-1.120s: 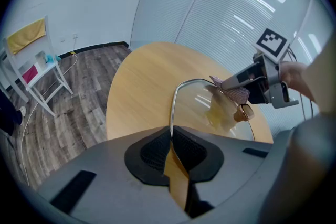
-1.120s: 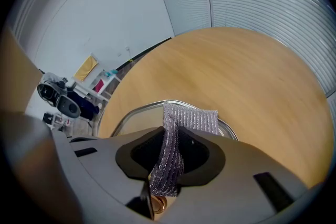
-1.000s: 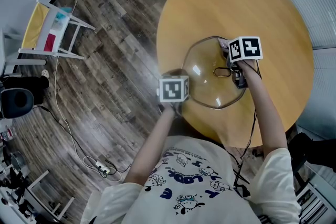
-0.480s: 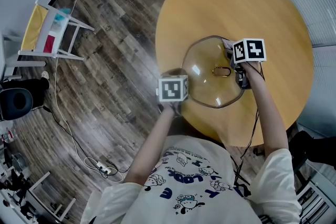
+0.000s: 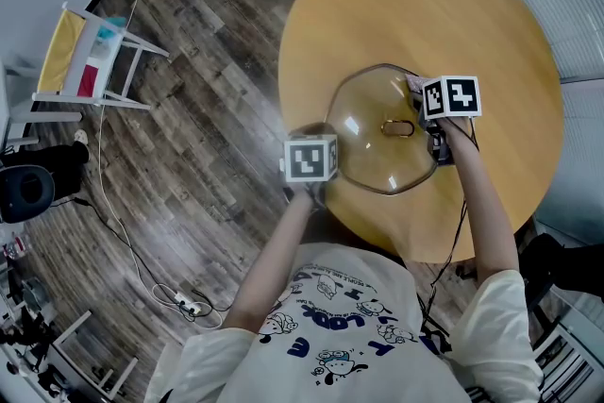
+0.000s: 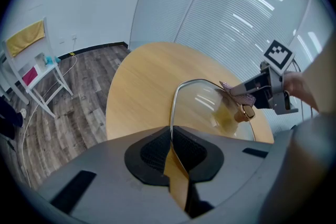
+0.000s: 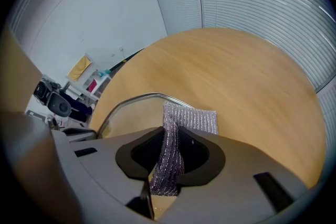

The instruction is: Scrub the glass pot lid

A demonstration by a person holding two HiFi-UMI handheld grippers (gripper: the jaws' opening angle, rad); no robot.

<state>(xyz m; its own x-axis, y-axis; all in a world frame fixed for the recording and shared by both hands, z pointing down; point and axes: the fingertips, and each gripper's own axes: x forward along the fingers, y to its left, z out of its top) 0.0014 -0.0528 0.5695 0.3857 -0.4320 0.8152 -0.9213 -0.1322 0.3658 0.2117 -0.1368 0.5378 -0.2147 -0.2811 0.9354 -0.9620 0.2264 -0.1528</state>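
Observation:
The glass pot lid (image 5: 382,132) with a metal rim and a gold knob (image 5: 399,127) is held tilted above the round wooden table (image 5: 472,5). My left gripper (image 5: 326,167) is shut on the lid's near-left rim (image 6: 172,113). My right gripper (image 5: 425,113) is shut on a silvery scrubbing cloth (image 7: 176,136), whose free end lies against the lid's right edge (image 7: 136,99). In the left gripper view the cloth (image 6: 237,93) rests by the knob (image 6: 245,112).
The table's edge (image 5: 288,109) borders dark wood flooring (image 5: 208,61). A white rack with a yellow towel (image 5: 80,52) stands far left. A cable (image 5: 123,231) trails over the floor. Blinds (image 7: 252,2) line the wall beyond the table.
My right gripper with the cloth has slid slightly rightward and down along the lid's right side. The left gripper and lid have stayed nearly still.

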